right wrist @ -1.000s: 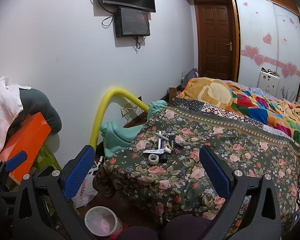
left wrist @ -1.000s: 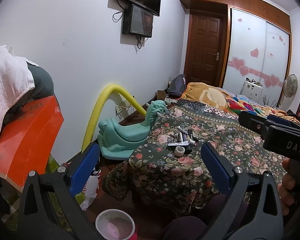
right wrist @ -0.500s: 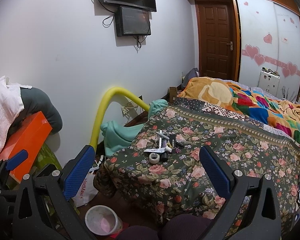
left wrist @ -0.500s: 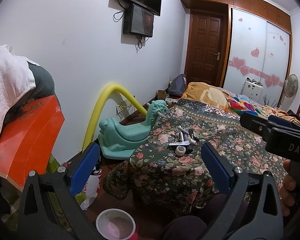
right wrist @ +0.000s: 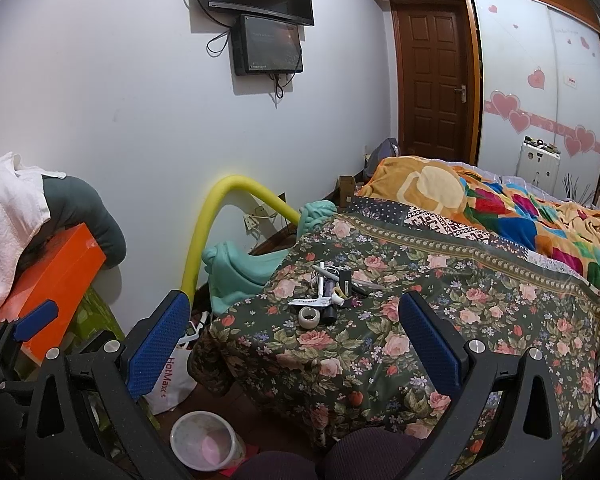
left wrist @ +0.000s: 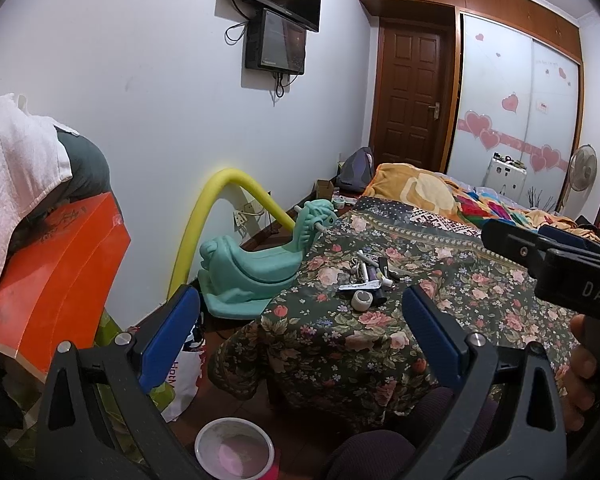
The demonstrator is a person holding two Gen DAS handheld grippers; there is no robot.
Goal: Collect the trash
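A small pile of trash (left wrist: 367,280) (right wrist: 332,294) lies on the floral bedspread near the bed's corner: tubes, pens, a dark box and a white tape roll (left wrist: 361,300) (right wrist: 309,317). A clear plastic bin (left wrist: 234,450) (right wrist: 206,445) with a pink liner stands on the floor below. My left gripper (left wrist: 300,334) is open and holds nothing, well short of the pile. My right gripper (right wrist: 296,334) is open too, its fingers framing the pile from a distance. The right gripper's black body (left wrist: 556,264) shows at the right of the left wrist view.
A teal rocking toy (left wrist: 260,264) and a yellow foam tube (left wrist: 216,216) stand between the bed and the wall. An orange box (left wrist: 52,288) with towels on top is at the left. A white shopping bag (right wrist: 172,380) lies on the floor. The person's knee (right wrist: 364,452) shows at the bottom.
Both views have drifted slightly, with the pile shifting a little in frame. Both grippers stay open as before.
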